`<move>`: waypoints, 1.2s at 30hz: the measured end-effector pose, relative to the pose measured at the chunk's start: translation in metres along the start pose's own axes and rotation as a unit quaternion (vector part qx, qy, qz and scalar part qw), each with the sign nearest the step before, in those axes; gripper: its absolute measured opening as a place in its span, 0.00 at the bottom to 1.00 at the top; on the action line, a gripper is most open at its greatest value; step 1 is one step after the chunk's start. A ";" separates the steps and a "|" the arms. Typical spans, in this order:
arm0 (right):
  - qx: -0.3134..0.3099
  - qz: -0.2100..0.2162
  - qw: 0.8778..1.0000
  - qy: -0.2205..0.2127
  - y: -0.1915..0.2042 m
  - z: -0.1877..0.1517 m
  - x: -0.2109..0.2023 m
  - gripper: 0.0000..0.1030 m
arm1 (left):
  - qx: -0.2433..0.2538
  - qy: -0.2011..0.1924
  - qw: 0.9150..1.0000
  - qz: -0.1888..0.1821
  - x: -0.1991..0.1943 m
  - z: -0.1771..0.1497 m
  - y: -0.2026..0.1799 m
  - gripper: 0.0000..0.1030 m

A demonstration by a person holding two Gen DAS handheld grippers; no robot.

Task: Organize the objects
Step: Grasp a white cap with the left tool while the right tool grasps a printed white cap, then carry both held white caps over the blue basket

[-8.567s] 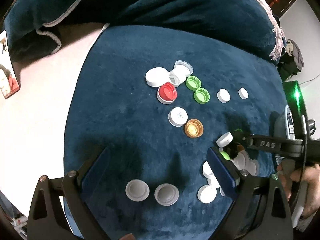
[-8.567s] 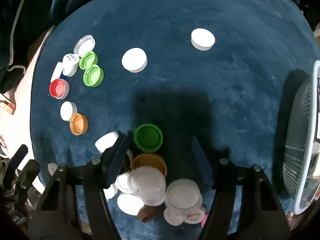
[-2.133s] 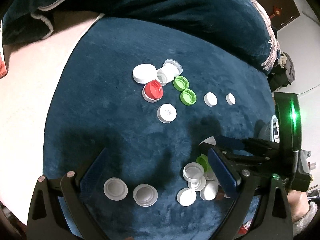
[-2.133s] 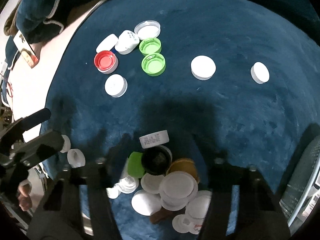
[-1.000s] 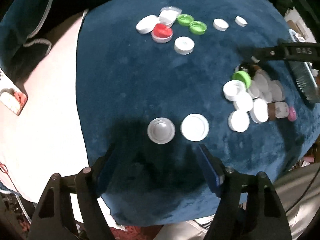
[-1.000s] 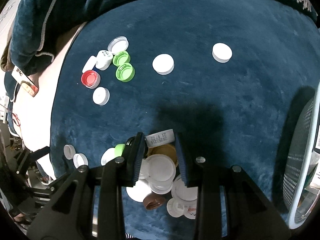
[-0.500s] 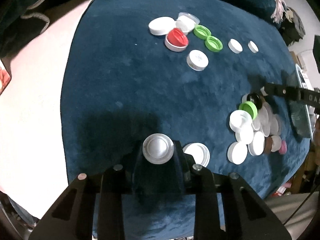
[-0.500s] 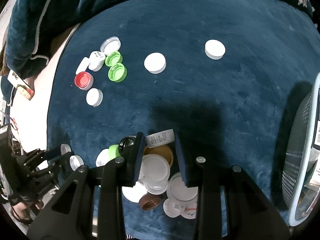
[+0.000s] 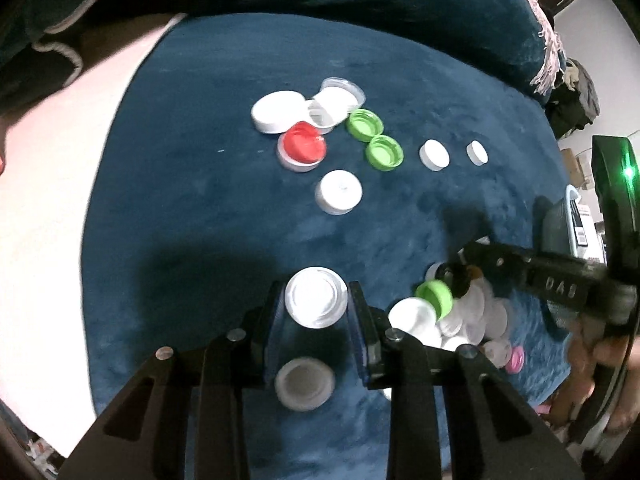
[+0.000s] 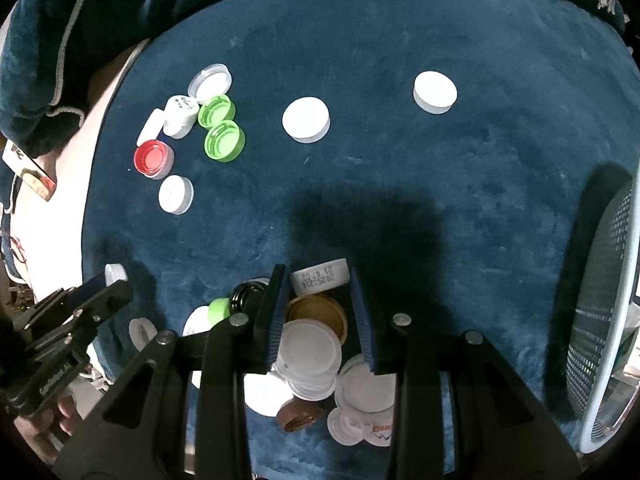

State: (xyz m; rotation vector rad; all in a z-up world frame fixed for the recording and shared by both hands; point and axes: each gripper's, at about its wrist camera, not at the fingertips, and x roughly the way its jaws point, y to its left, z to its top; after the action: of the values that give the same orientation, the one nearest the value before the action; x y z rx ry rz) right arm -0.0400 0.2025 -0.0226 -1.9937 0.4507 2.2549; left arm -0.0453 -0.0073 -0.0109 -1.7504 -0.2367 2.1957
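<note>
- A white cap [image 9: 316, 303], hollow side up, sits between the two blue pads of the left gripper [image 9: 316, 300]; the pads press on its rim from either side, so the gripper is closed on it.
- Just below it, at six o'clock in the left wrist view, a second pale cap [image 9: 305, 385] lies on the dark blue cloth [image 9: 180, 200] — it is free, behind the fingertips.
- At three o'clock from the held cap is a heap of caps [image 9: 460, 320], mostly white, with a green cap [image 9: 435, 295] on its near edge and a pink cap [image 9: 514, 360] at its far side.
- The right gripper [image 10: 318, 294] points down at this heap. Its pads stand close on a white cap with a printed date [image 10: 320, 276], which is turned on its edge and held between them.
- Under it in the right wrist view lie a tan cap [image 10: 318, 314], a large clear lid [image 10: 310, 354] and a brown cap [image 10: 300, 414].
- At twelve o'clock in the left wrist view lies a loose cluster: a red cap [image 9: 302, 151], two green caps [image 9: 374, 136], and several white ones.
- Two white caps [image 10: 306, 119] lie apart toward one o'clock in the right wrist view.
- A mesh basket [image 10: 600, 320] stands at three o'clock, at the cloth's edge.
- A hand [image 9: 600, 344] holds the right gripper's handle.
</note>
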 end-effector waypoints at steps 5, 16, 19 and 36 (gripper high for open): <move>0.010 0.007 1.000 -0.002 0.000 0.007 0.006 0.32 | -0.022 0.001 1.000 -0.005 0.016 0.010 -0.009 0.30; 0.010 0.000 1.000 -0.001 0.003 0.012 0.013 0.39 | -0.031 0.000 1.000 0.002 0.020 0.010 -0.011 0.55; 0.001 -0.008 1.000 0.008 0.008 0.010 0.016 0.36 | -0.019 0.008 1.000 0.013 0.023 0.008 -0.017 0.54; 0.024 0.051 0.997 -0.053 -0.009 -0.019 -0.048 0.30 | 0.015 -0.055 0.998 -0.014 -0.034 0.002 -0.066 0.28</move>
State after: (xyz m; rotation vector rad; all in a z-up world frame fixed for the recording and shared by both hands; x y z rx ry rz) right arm -0.0132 0.2115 0.0216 -1.8594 0.6011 2.3707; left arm -0.0304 0.0426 0.0423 -1.6019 -0.2501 2.2666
